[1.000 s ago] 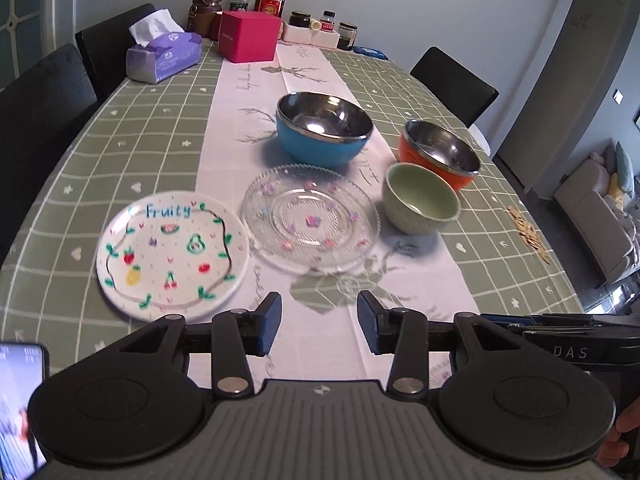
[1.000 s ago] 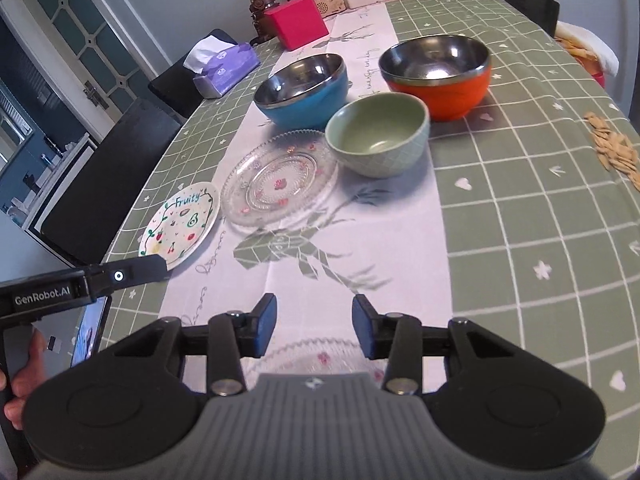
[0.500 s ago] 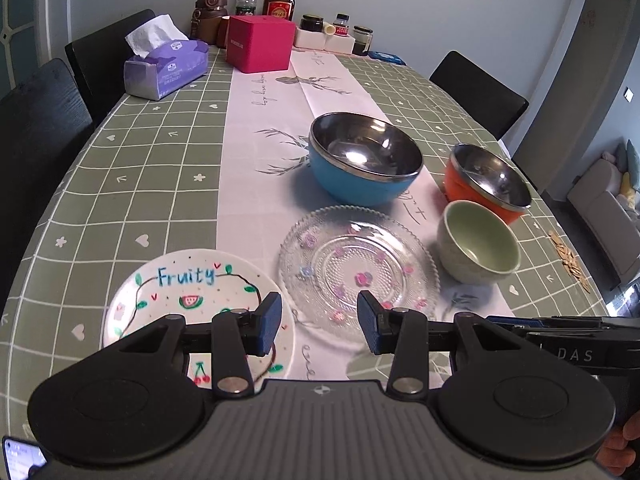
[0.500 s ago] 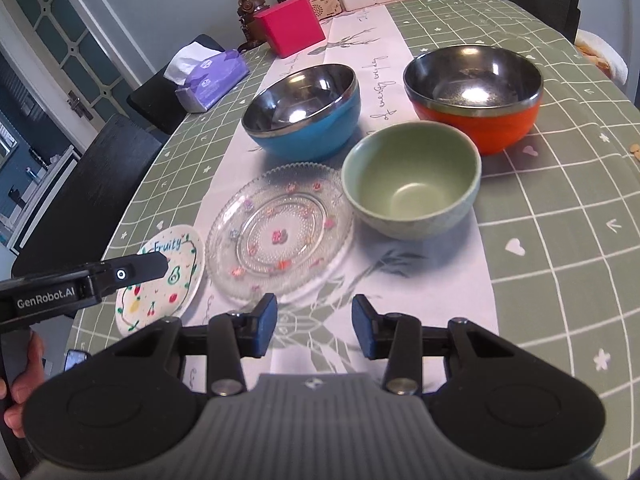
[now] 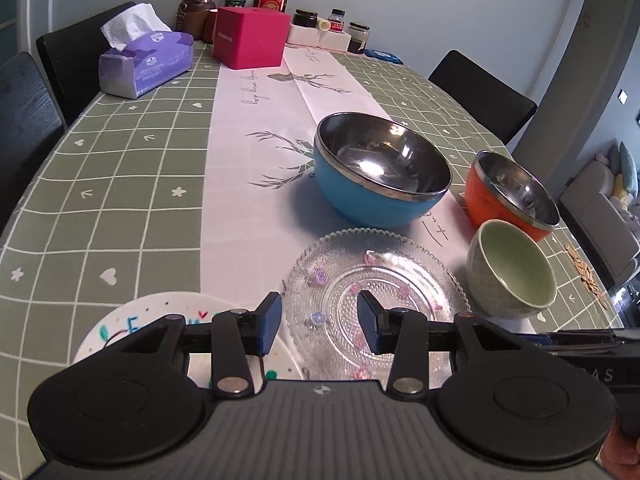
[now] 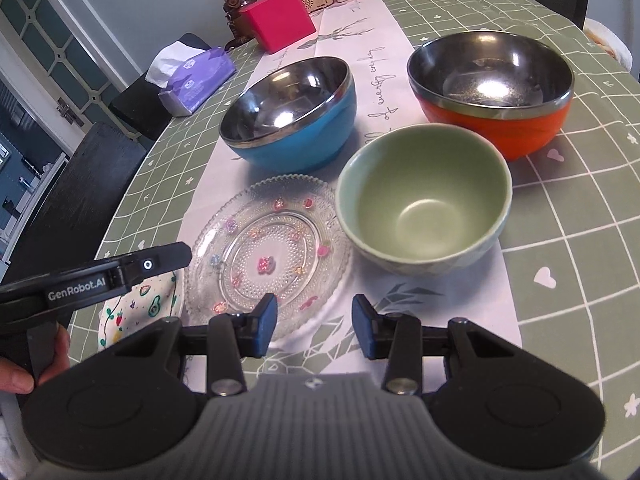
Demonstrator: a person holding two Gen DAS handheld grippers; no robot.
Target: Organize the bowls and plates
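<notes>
"GenRobot.AI" stands in white letters on the black body of the left gripper [image 6: 96, 280], at nine o'clock in the right wrist view. In the left wrist view, "AS" in pale letters shows on the dark right gripper [image 5: 600, 374] at four o'clock. The pink box [image 5: 250, 36] at twelve o'clock bears small white lettering, too small to read. Cursive script runs along the table runner [image 5: 256, 94]; I cannot make it out. The white plate [image 5: 160, 312] shows only partly hidden blue letters.

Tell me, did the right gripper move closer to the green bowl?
Yes. The right gripper went forward; the green bowl, fixed on the tablecloth, looks nearer and bigger.
</notes>
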